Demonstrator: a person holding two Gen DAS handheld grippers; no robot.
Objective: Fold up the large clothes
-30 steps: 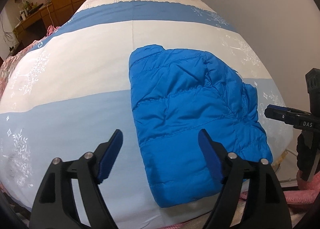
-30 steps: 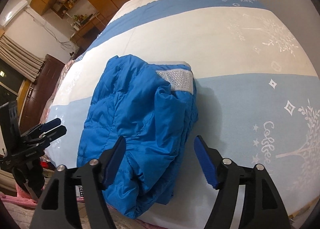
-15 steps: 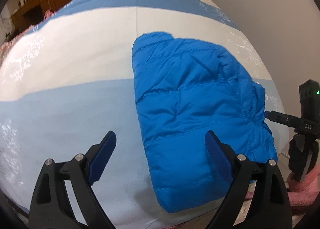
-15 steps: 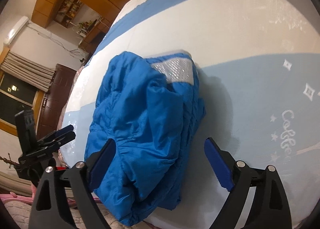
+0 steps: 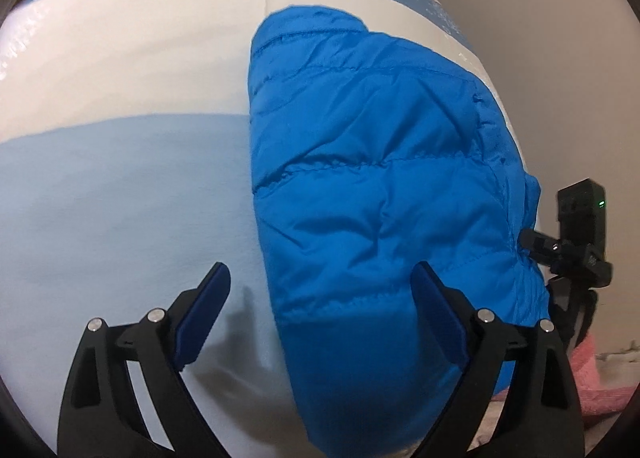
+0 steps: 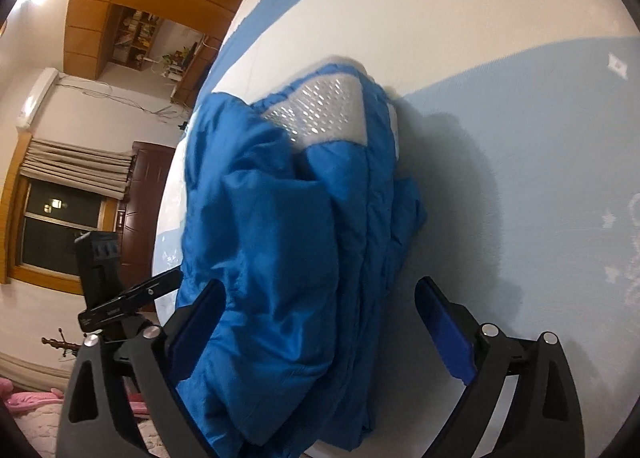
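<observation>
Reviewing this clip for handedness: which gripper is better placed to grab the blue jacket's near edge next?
Right, probably. The right gripper is open and straddles the folded blue jacket, whose near edge lies between its fingers. The left gripper, also open, sits mostly over bare bedsheet beside the jacket's side edge.

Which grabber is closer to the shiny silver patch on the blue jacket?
Right. The right gripper straddles the jacket edge below the silver patch. The left gripper is at the opposite edge; the patch is hidden from its camera.
</observation>
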